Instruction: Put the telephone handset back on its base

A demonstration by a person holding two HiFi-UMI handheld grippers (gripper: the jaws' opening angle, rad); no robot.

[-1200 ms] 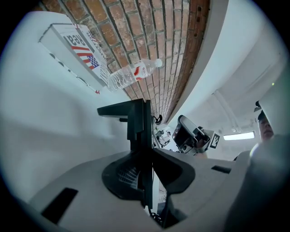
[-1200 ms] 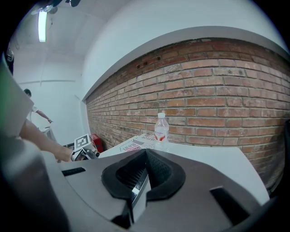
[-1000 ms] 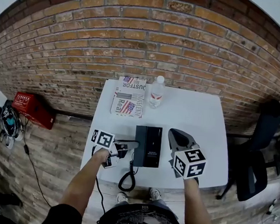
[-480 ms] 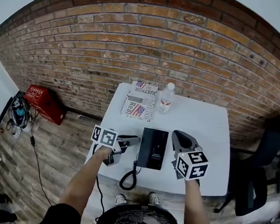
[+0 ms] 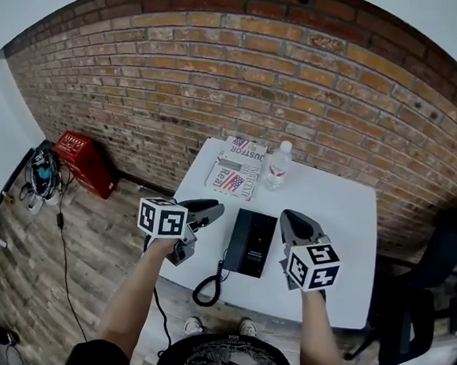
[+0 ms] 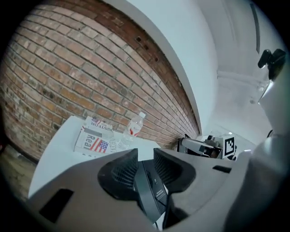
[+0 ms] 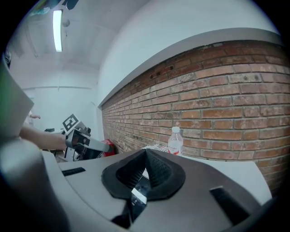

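Black telephone handset [image 6: 144, 195]: lies along the left side of its base [image 5: 254, 243] on the white table [image 5: 332, 213]. Its coiled cord [image 5: 208, 290] hangs over the near edge. Left gripper [image 5: 208, 209]: jaws parted, holding nothing, just left of the base and clear of it, with the handset seen through the gap. Right gripper [image 5: 290, 219]: jaws closed on nothing, just right of the base.

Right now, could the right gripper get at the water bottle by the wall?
Probably yes. The water bottle stands ahead of the right gripper, with only bare table between them. Its jaws are together, so they'd need opening first.
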